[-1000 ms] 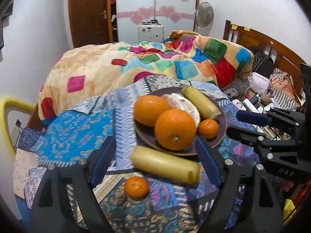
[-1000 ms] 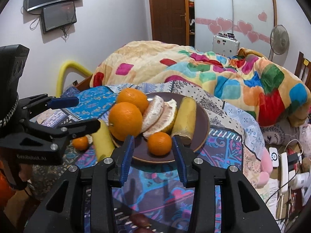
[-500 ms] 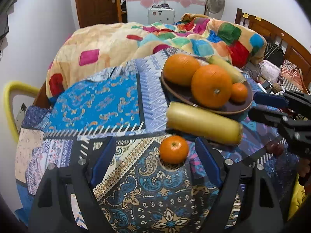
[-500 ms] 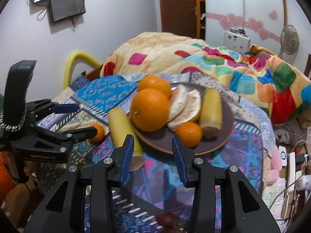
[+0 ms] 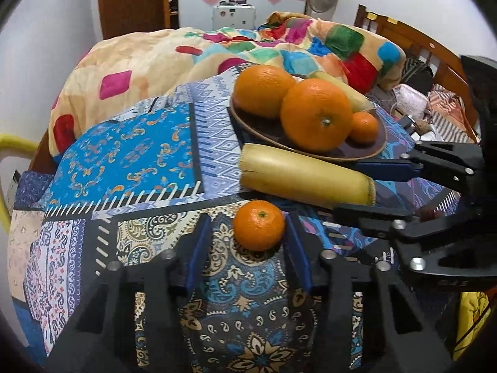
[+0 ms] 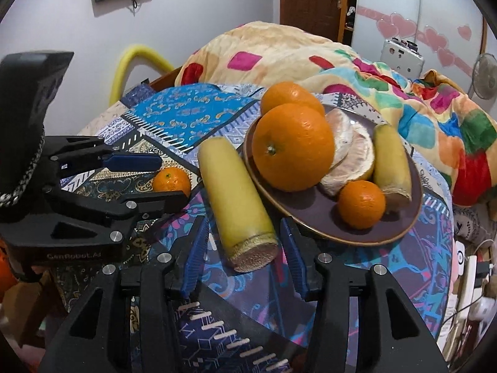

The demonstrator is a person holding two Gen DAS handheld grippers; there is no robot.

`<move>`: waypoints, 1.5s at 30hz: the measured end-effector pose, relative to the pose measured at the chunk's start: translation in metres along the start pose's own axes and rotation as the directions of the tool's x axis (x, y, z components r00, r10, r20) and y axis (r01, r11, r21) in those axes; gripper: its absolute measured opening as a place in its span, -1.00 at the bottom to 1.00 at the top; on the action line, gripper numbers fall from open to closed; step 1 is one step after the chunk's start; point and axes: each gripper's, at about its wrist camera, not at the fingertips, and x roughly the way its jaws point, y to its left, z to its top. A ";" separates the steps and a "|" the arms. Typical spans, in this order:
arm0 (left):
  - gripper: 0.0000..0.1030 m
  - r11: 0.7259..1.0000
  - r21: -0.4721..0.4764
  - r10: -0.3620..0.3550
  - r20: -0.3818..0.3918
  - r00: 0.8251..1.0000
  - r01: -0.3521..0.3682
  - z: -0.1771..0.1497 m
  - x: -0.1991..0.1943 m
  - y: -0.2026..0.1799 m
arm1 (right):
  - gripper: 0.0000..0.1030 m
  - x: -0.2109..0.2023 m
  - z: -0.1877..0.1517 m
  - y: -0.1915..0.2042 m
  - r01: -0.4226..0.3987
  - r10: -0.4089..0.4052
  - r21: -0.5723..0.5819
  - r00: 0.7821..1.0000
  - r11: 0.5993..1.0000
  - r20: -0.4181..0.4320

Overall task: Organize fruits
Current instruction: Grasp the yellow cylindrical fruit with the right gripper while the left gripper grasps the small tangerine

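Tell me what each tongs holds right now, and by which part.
Nothing yet. The left tongs are closing around the small orange, sides not pinched. The right tongs, opening, straddle the banana piece's cut end.

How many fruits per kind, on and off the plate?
Large oranges: 2
Small mandarins: 2
Cut banana pieces: 2
Peeled citrus segments: 2
Total: 8

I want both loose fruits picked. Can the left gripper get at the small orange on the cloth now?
Probably yes: the small orange already sits between the closing left gripper's fingers, nothing blocking.
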 end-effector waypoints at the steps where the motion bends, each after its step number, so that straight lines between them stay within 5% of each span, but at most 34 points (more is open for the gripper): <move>1: -0.30 1.000 0.006 -0.008 -0.001 1.000 0.008 0.000 0.000 -0.001 | -0.22 0.001 0.000 0.001 0.012 -0.012 -0.007 1.000 1.000 -0.001; 29: -0.35 0.999 -0.021 0.026 0.114 0.993 -0.024 -0.035 -0.088 -0.018 | -0.38 -0.074 -0.044 0.025 0.027 -0.028 0.011 0.999 1.000 0.041; 45: -0.35 0.998 -0.060 0.026 0.095 0.995 -0.021 -0.043 -0.075 0.003 | -0.30 -0.020 -0.013 0.019 0.081 -0.081 -0.006 0.997 0.997 -0.010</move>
